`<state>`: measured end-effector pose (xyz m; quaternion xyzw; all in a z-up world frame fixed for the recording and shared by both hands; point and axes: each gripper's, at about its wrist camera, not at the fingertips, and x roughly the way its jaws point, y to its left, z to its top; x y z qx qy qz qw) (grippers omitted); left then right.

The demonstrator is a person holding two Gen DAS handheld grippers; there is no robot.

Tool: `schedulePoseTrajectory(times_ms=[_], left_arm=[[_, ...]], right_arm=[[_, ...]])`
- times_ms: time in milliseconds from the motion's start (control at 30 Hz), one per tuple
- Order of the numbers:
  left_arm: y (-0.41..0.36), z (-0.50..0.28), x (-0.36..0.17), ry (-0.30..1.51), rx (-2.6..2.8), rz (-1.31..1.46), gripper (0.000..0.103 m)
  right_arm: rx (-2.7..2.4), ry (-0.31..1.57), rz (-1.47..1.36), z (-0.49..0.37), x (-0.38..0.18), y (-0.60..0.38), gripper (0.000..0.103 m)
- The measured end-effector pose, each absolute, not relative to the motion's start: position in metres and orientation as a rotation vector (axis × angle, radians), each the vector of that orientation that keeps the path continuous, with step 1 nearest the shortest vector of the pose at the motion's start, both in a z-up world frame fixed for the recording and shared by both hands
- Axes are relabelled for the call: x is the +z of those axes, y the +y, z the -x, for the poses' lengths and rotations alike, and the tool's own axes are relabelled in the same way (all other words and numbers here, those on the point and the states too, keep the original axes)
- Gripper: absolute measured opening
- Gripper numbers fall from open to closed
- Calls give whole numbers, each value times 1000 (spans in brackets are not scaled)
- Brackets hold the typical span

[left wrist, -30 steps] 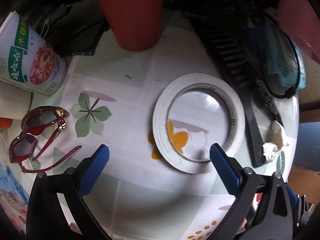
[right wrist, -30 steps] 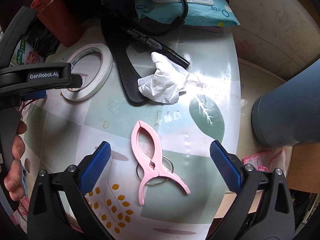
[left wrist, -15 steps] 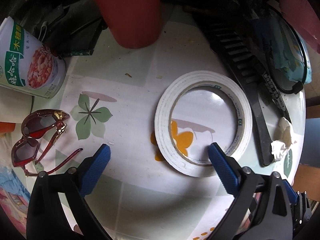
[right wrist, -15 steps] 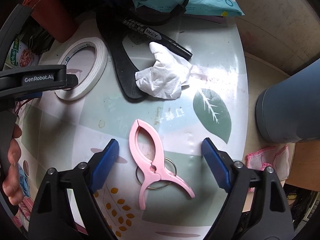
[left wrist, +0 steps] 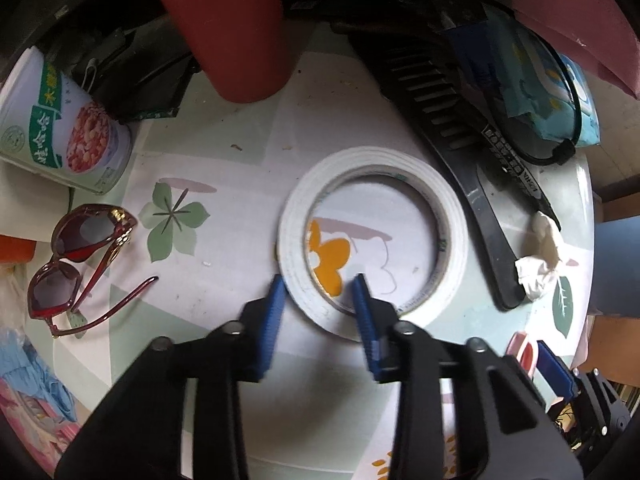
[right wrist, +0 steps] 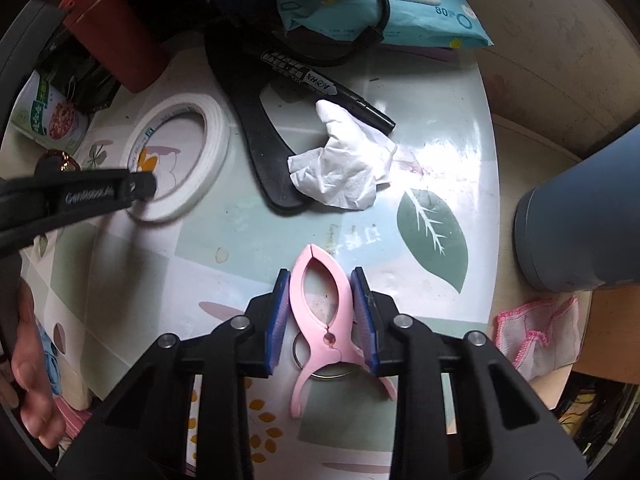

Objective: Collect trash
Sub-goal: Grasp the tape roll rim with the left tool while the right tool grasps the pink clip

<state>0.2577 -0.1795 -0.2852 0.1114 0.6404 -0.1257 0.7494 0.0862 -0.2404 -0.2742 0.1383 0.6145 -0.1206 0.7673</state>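
While both grippers close in, the crumpled tissue (right wrist: 340, 176) lies untouched well ahead of the right gripper (right wrist: 322, 312).
Right jaws pinch a stiff pink clip (right wrist: 322, 320); the left gripper (left wrist: 320, 312) straddles the tape roll's (left wrist: 372, 240) near wall — contact unclear. The tissue looks featherlight, soft — pinch its bulk.

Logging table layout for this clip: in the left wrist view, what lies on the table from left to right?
Sunglasses → printed can → red cup → tape roll → black comb → crumpled tissue.

One tape roll (left wrist: 372, 236), one pink clip (right wrist: 322, 312), one tissue (right wrist: 344, 168) — two grippers.
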Motion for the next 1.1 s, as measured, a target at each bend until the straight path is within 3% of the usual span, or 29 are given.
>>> schedulePoseTrajectory(times_ms=[167,1100], left_arm=[[-171,-255,-286,1410,-281,-228,15],[-106,-142,-277,1419,-221,-109,15]], right_arm=[[-250,1323,-315,-85,-272,-242,32],[-187,1255,-341,-61,-239,-260,32]])
